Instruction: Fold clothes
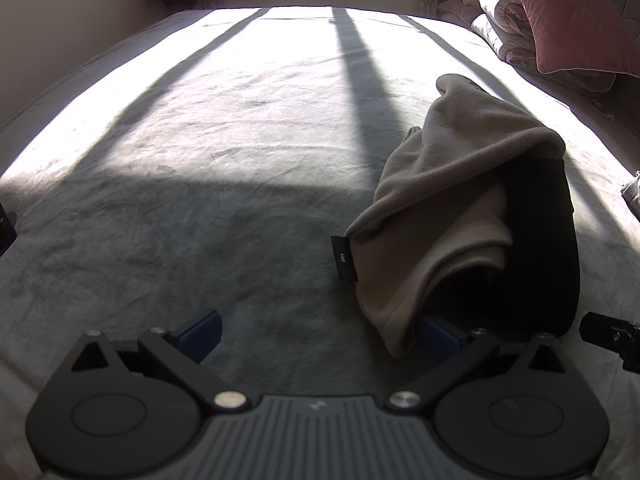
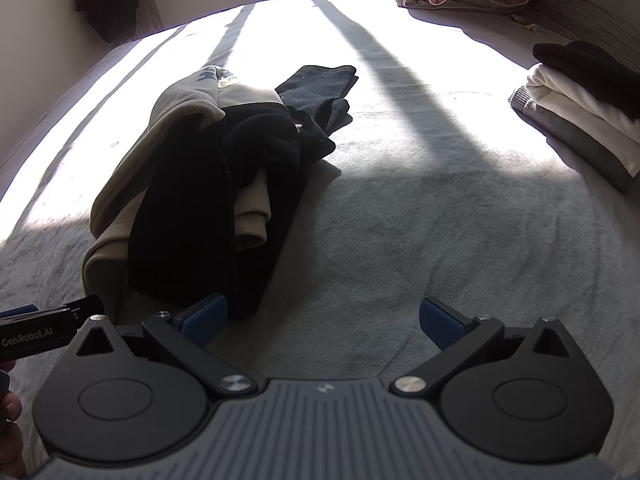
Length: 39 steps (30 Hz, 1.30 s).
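Two grippers, both with jaws spread wide and holding nothing, low over a grey bedspread (image 1: 200, 208). Left gripper (image 1: 320, 330): blue pads apart, the left pad (image 1: 202, 334) over bare bedspread, the right pad partly hidden behind the hanging edge of the garment heap. The heap is the landmark: a beige fleece garment (image 1: 452, 184) bunched together with a black garment (image 2: 188, 216), lying unfolded on the bedspread, half in shade and half in sun. In the left wrist view the heap sits right of the gripper's centre line, and a small black tag (image 1: 343, 258) sticks out at the heap's left edge. Right gripper (image 2: 322, 324): its left pad (image 2: 204, 320) just beside the heap's near black edge, touching or not I cannot tell; its right pad over bare bedspread, well clear of the heap. Beyond the heap, a dark flat piece of clothing (image 2: 320, 80) lies in the sun, its near end meeting the heap. Far right of the heap, a stack of folded clothes (image 2: 580, 112), grey at the bottom, white in the middle, dark on top. Past the heap at the bed's far right, a pink pillow (image 1: 576, 16) on rolled bedding. The left gripper's body shows at the right wrist view's left edge, just beside the heap.
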Each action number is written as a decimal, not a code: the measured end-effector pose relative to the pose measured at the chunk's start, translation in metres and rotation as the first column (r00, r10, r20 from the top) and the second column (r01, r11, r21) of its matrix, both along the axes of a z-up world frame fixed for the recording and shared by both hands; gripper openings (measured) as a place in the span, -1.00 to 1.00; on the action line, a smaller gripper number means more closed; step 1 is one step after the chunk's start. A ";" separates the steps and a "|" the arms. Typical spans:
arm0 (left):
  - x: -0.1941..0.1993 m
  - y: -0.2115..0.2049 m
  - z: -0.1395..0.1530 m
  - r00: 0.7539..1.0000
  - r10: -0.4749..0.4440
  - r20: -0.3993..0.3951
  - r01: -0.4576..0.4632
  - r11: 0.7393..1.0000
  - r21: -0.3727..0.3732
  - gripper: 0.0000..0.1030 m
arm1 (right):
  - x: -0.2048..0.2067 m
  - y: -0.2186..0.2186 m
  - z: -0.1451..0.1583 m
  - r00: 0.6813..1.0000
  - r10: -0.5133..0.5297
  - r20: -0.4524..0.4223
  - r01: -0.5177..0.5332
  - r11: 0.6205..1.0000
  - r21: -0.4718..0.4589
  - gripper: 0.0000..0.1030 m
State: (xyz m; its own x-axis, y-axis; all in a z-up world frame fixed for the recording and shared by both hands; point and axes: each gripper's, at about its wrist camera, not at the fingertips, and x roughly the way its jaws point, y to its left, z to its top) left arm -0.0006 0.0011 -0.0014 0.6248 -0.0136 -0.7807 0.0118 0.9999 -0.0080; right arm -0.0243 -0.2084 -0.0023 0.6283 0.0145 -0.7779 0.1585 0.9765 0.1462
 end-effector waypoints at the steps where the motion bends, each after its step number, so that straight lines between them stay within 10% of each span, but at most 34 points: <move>1: 0.000 0.000 0.000 1.000 0.000 -0.001 0.000 1.000 0.000 0.99 | 0.000 0.000 0.000 1.000 0.000 0.000 0.000 1.000 0.000 1.00; 13: 0.001 0.000 0.000 1.000 -0.003 -0.007 0.004 1.000 0.007 0.99 | 0.001 0.004 0.001 1.000 0.002 0.011 -0.002 1.000 0.002 1.00; 25: 0.006 0.004 -0.020 0.998 -0.024 -0.061 0.026 0.999 0.030 0.99 | 0.017 0.026 0.023 0.966 0.156 0.205 -0.158 0.987 -0.006 1.00; 34: -0.006 0.006 -0.030 0.995 -0.102 0.016 0.101 0.994 0.045 0.99 | 0.053 0.008 -0.003 0.983 0.138 0.125 -0.164 0.959 0.231 1.00; 39: -0.008 0.003 -0.026 0.990 -0.133 0.056 0.129 0.990 0.060 0.99 | 0.056 -0.010 -0.018 0.992 0.093 0.087 -0.119 0.914 0.387 0.16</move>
